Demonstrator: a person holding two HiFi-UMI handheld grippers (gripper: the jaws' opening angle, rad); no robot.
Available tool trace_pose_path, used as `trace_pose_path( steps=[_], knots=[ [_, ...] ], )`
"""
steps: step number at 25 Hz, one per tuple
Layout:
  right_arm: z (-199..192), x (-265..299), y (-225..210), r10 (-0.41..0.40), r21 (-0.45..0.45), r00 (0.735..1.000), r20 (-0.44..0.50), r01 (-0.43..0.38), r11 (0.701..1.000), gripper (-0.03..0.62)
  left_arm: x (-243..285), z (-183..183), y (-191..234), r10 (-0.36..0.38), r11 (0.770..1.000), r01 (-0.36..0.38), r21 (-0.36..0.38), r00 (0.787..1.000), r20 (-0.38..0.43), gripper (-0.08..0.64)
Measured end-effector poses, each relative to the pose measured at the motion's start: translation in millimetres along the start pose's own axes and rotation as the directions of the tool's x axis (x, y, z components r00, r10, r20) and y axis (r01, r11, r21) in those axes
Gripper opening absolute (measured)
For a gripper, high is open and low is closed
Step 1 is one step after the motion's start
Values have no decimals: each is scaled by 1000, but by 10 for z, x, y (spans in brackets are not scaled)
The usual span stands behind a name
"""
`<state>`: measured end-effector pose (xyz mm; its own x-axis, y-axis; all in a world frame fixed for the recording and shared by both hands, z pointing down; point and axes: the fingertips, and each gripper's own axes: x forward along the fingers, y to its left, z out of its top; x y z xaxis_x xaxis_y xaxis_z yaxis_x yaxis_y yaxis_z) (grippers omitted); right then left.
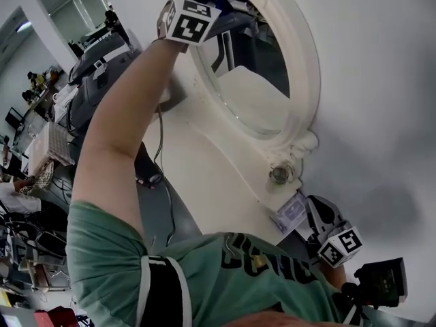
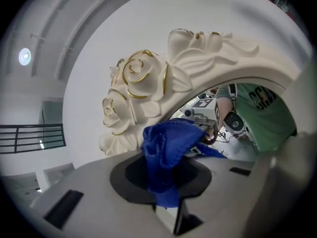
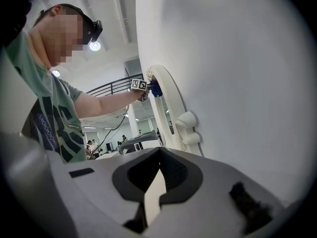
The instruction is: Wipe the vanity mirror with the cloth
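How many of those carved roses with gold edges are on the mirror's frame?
2: a larger rose above, a smaller rose just below-left of it. Others may be hidden elsewhere on the frame.

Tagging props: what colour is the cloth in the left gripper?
Solid royal blue, no pattern; the cloth shows best in the left gripper view.

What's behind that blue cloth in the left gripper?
The cream mirror frame with gold-edged roses, and glass reflecting the person. Whatever sits directly behind the cloth is covered.
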<state>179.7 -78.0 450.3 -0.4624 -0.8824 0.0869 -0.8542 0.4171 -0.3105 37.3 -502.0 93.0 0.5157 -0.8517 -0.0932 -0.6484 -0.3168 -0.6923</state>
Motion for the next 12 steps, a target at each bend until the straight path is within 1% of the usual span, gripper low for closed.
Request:
trace_pose_path(
  steps=[4,6,9,12],
  knots=[
    [-44,31,28,9,2,1000,-7,-9,1000,12,-51,24,-96,27,999,-27,34,1000,13,78],
    [-65,47,50,12,4,1000,-20,-12,1000,12,-112,-42,-277,16,999,-17,40,999,31,77],
    [-95,51,73,11,8,999,-35,-11,1000,12,-245,-291,-737,-39,999,37,35,999,37,77],
    [-123,52,90,11,9,999,-47,-10,1000,12,-415,-680,-1355,-107,994,107,16,994,9,77]
  ],
)
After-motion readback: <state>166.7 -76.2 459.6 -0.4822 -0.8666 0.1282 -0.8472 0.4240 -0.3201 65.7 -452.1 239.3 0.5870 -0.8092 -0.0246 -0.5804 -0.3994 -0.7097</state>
